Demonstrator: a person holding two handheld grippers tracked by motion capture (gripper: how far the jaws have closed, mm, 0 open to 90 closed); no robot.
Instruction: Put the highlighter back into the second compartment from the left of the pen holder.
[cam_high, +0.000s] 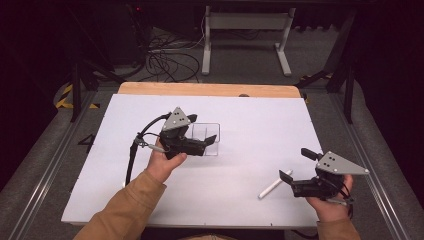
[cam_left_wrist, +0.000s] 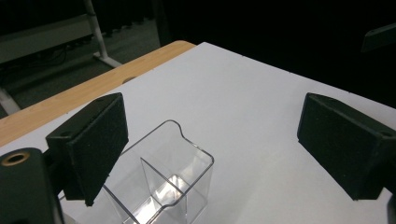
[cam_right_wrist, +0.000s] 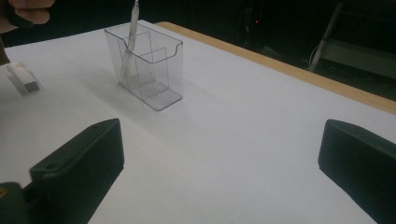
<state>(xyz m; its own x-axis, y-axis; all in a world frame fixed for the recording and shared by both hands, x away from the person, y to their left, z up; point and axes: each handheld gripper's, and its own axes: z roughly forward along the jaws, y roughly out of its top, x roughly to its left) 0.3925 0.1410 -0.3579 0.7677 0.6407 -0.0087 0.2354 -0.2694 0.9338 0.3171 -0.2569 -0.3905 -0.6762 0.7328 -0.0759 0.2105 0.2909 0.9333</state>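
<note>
**Both tongs released, holder at left tongs, pen by right tongs**

Left gripper (cam_high: 212, 141): jaws spread wide, nothing between the pads. In its own view the left pad (cam_left_wrist: 95, 140) sits just beside the near wall of the clear acrylic holder (cam_left_wrist: 163, 182); cannot tell if it touches. Holder stands upright on the white table (cam_high: 250, 120), divider visible inside, right under and just ahead of the left tongs in the high view (cam_high: 206, 131)

Right gripper (cam_high: 295, 167): jaws also spread, holding nothing. White pen (cam_high: 274, 185) lies flat on the table just to the left of its lower jaw, apart from it, well apart from the holder

Right gripper view: holder (cam_right_wrist: 149, 65) well ahead of the jaws, up left, with a thin white stick (cam_right_wrist: 133, 23) leaning in it. Small white object (cam_right_wrist: 23, 79) on the table at far left, too blurred to name
</note>
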